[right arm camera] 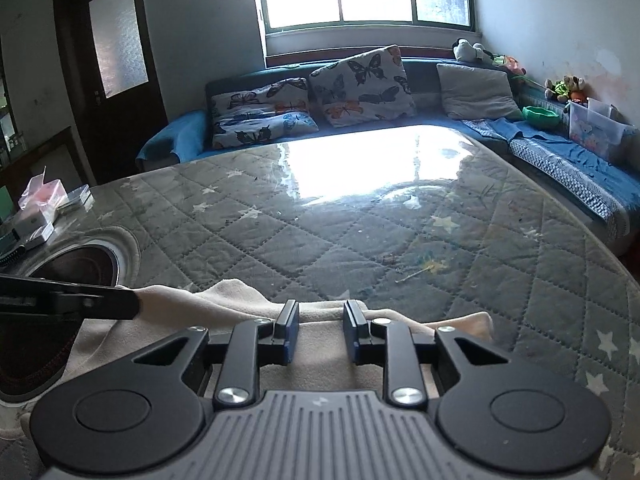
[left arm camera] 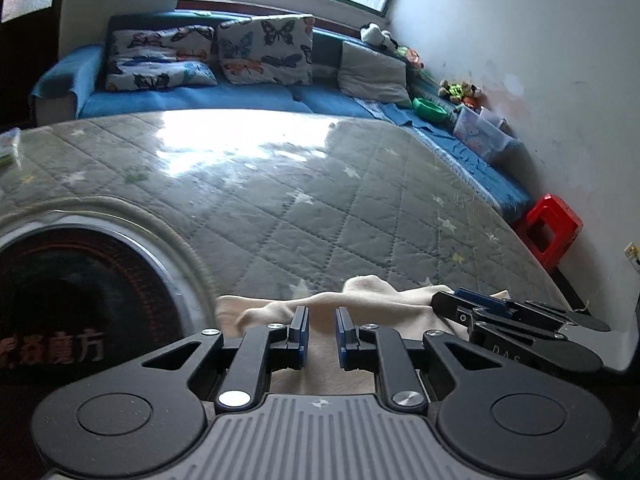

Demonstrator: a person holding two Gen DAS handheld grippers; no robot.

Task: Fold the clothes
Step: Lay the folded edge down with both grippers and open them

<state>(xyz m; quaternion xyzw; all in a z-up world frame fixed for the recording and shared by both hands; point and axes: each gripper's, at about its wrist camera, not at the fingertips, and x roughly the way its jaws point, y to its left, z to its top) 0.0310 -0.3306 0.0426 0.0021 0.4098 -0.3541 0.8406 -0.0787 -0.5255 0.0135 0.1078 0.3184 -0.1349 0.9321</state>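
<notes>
The left claw hovers low over the cream garment, its jaws parted with a clear gap between the blue pads and nothing pinched. The right claw is parted the same way, also empty, poised over the same cloth a little further from the round dark opening set into the bench.

Taking that opening as the landmark: the garment lies rumpled at the near edge of the quilted, glass-topped bench, one end just beside the opening's rim, the rest trailing away from it toward the red stool. In the left wrist view the right claw sits on the cloth's far-from-opening side; in the right wrist view the tip of the left claw reaches in from the opening's side, touching or nearly touching the fabric.

The step in hand looks like the first grasp, before any fold is made: the cloth is still bunched, not flattened. The next move probably calls for both claws to drop onto an edge, close on a single layer each, and draw the garment out flat, away from the opening so no fabric sags into it.
</notes>
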